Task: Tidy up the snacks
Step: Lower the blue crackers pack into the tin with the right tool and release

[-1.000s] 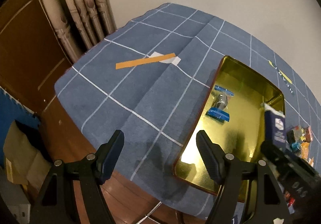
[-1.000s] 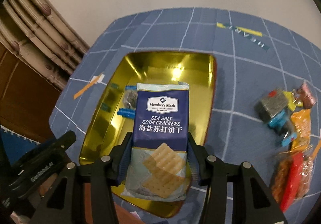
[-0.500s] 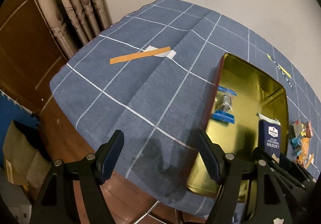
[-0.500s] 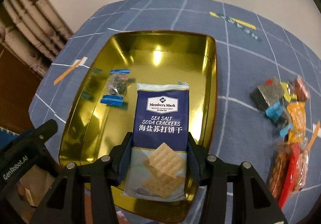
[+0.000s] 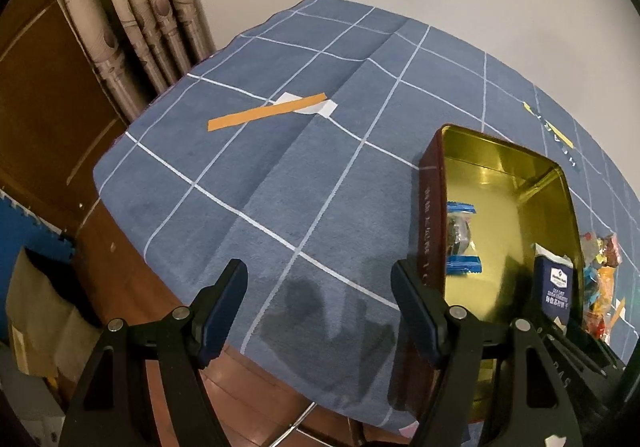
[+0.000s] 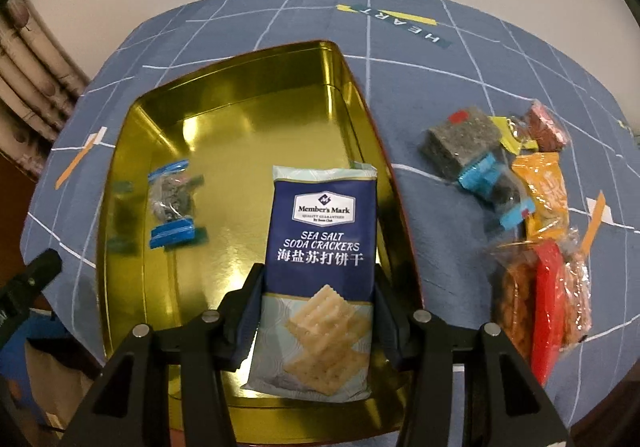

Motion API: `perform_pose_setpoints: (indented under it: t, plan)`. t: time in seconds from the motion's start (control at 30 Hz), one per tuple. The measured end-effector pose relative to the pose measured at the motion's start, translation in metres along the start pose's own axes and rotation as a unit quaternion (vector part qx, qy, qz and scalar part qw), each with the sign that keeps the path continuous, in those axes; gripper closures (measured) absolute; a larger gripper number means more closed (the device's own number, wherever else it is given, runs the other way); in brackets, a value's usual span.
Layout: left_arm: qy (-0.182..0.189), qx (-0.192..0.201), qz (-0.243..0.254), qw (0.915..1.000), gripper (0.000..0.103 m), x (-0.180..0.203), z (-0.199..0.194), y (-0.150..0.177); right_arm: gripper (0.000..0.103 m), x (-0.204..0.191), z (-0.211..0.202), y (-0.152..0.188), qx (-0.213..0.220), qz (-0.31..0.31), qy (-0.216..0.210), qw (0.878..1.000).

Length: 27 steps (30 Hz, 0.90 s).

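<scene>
My right gripper [image 6: 318, 311] is shut on a blue pack of sea salt soda crackers [image 6: 324, 231] and holds it inside the gold tin [image 6: 132, 151], near its right wall. A small clear snack with blue ends [image 6: 172, 207] lies in the tin's left part. My left gripper [image 5: 318, 303] is open and empty over the blue cloth, left of the tin [image 5: 428, 231]. The cracker pack [image 5: 554, 287] also shows in the left wrist view.
A heap of loose snacks [image 6: 532, 231] lies on the blue checked tablecloth [image 6: 440, 87] right of the tin. An orange paper strip [image 5: 266, 111] lies on the cloth at the far left. Curtains [image 5: 132, 7] hang beyond the table's left edge.
My right gripper has carried the cracker pack further down into the tin and to its right side. My left gripper has drifted left, away from the tin.
</scene>
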<state>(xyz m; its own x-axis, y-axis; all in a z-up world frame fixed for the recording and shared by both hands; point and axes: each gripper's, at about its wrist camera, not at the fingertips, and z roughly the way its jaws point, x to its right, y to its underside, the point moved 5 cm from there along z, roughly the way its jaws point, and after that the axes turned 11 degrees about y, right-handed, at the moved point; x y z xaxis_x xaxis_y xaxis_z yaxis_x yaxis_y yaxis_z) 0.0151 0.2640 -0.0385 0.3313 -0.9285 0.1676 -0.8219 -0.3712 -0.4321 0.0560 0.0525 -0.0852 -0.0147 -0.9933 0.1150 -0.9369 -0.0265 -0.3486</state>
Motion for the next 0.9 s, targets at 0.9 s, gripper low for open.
perform_pose_setpoints:
  t: [0.9]
  plan:
    - [-0.007,0.012,0.031,0.9994,0.032,0.017,-0.003,0.003,0.046,0.034,-0.055,-0.010,0.083,-0.020,-0.033,0.996]
